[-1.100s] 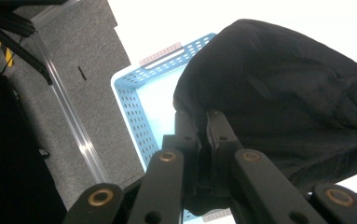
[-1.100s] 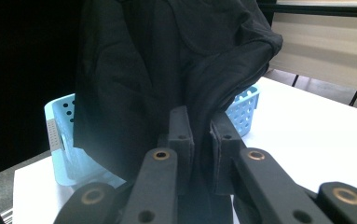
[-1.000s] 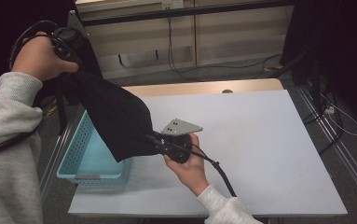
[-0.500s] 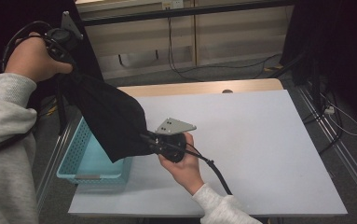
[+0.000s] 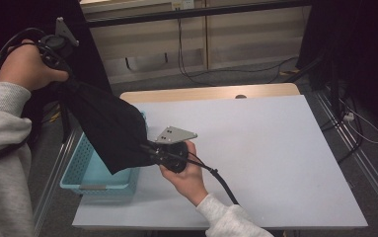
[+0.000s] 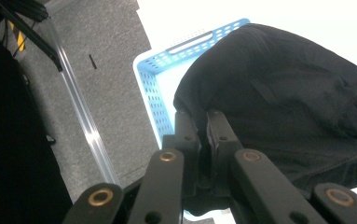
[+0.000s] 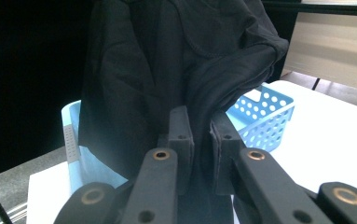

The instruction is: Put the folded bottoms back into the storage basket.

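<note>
A black garment (image 5: 110, 126) hangs stretched between my two grippers, above the left edge of the white table (image 5: 275, 163). My left gripper (image 5: 64, 79) is raised at the upper left, off the table's side, and is shut on the garment's upper end (image 6: 283, 93). In the left gripper view its jaws (image 6: 203, 128) pinch a fold of the cloth. My right gripper (image 5: 149, 148) is low over the table and shut on the garment's lower end; its jaws (image 7: 200, 130) clamp a bunched fold of the cloth (image 7: 157, 60). The garment drapes over a light blue basket (image 5: 85, 175).
The perforated light blue basket (image 6: 155, 86) (image 7: 269, 116) stands at the table's left edge, partly under the cloth. A wooden strip (image 5: 211, 93) runs along the table's far edge. Metal rails (image 5: 58, 163) and grey floor lie to the left, cables (image 5: 359, 123) to the right.
My left hand has shifted to the left, and the garment's upper end went with it. The right gripper has drifted slightly left. Both grips are unchanged.
</note>
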Action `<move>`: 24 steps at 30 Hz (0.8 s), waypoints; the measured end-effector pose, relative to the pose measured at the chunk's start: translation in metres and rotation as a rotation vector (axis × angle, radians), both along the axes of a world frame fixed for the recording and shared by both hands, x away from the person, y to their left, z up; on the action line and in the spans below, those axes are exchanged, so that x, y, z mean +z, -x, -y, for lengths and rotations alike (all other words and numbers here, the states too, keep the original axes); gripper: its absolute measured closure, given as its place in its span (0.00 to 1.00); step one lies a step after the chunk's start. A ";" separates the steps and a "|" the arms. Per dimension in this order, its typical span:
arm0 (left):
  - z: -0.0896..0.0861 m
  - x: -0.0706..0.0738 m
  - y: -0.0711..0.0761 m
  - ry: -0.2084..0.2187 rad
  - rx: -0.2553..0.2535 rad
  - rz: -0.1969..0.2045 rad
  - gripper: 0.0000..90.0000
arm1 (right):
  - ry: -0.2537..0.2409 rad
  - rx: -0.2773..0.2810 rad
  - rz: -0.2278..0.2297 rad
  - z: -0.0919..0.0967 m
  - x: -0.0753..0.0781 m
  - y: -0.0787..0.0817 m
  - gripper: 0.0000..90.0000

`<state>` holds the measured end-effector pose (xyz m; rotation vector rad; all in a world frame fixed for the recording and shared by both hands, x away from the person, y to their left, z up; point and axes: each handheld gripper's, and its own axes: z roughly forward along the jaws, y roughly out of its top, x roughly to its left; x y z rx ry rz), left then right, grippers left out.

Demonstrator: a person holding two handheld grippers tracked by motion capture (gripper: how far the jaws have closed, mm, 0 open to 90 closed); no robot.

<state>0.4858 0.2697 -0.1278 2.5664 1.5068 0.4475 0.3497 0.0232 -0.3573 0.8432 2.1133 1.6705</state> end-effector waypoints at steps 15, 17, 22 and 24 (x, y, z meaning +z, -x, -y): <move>-0.025 -0.021 -0.011 0.002 0.048 -0.008 0.95 | 0.015 0.043 -0.013 -0.027 -0.010 -0.003 0.90; -0.027 -0.025 -0.013 0.002 0.053 -0.013 0.95 | 0.016 0.046 -0.018 -0.029 -0.011 -0.004 0.90; -0.030 -0.030 -0.017 0.001 0.064 -0.009 0.95 | 0.012 0.048 -0.023 -0.033 -0.014 -0.006 0.90; -0.031 -0.031 -0.018 0.001 0.065 -0.008 0.95 | 0.013 0.048 -0.022 -0.034 -0.015 -0.006 0.90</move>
